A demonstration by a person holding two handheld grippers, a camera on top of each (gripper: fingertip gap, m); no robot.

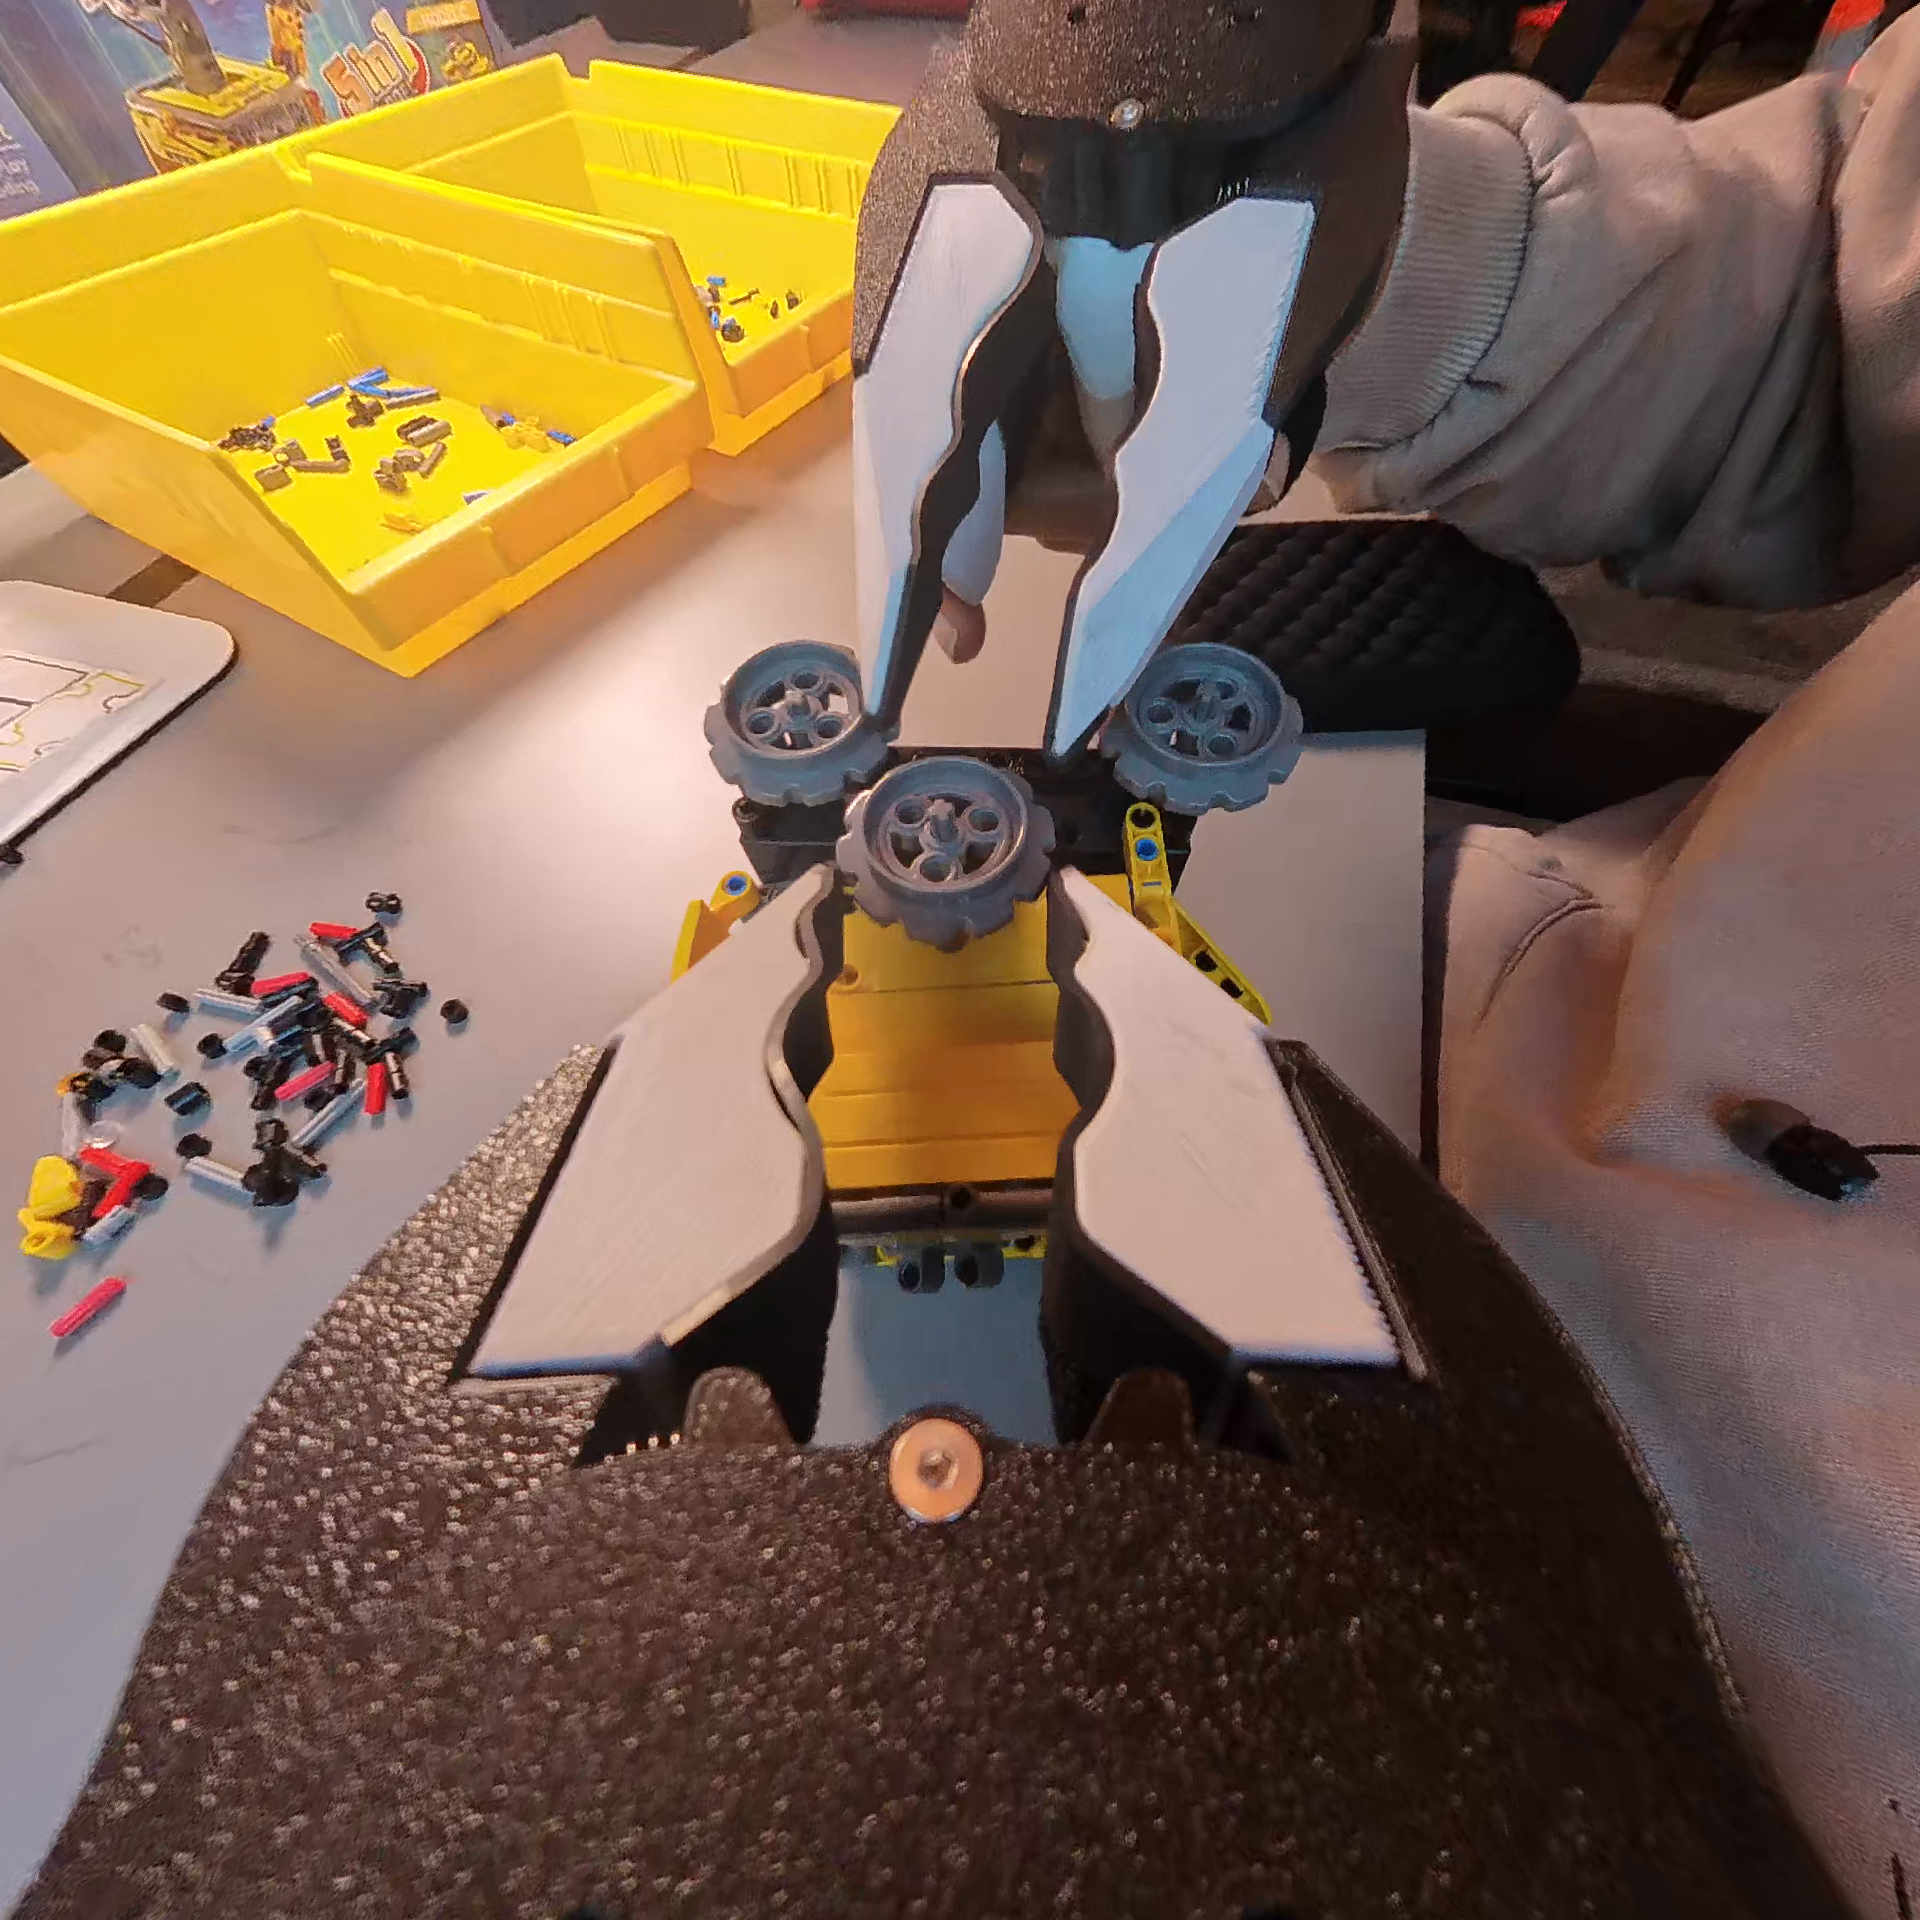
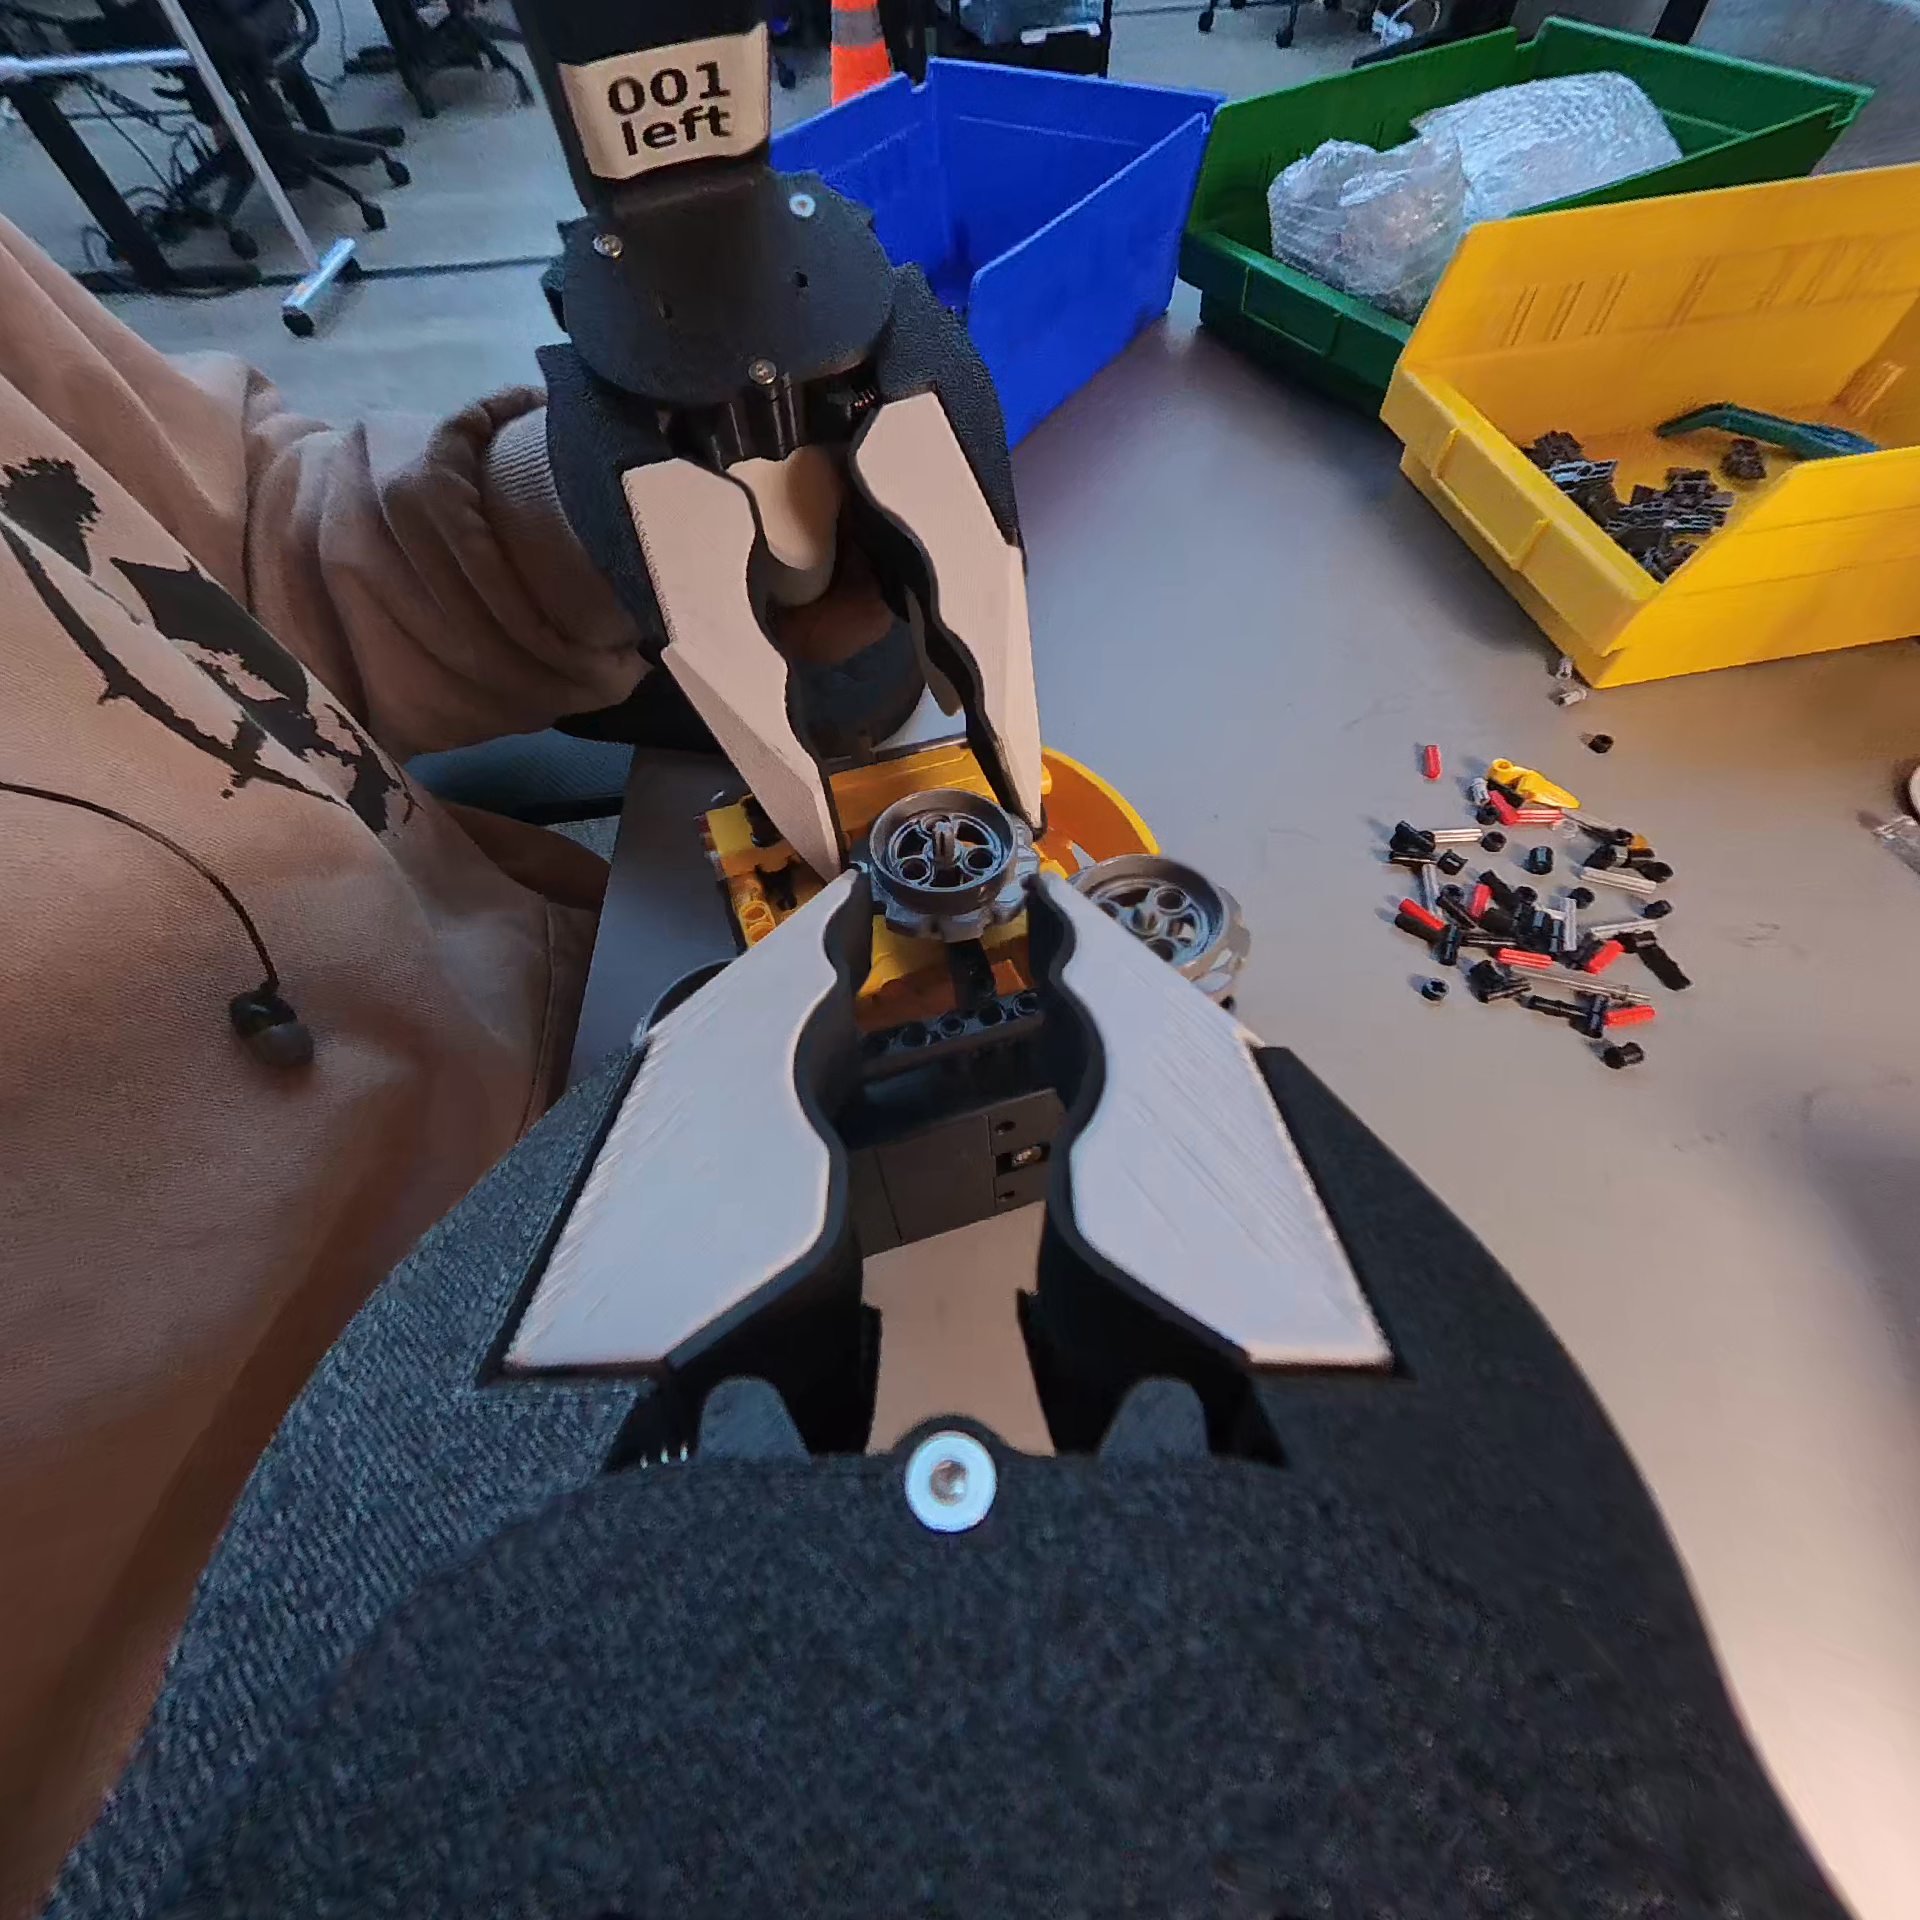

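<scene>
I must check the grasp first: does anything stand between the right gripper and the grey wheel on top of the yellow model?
Nothing visible does. The grey wheel sits right between the fingertips of the right gripper, with no part between them. The left gripper reaches in from the far side, behind the wheel.

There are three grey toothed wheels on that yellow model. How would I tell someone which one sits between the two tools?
Find the yellow and black brick model on the grey table, held between the left tool and right tool. Of its three wheels, the middle wheel stands atop the model on its axle, nearest the left tool's tips; the other two flank the right tool.
</scene>
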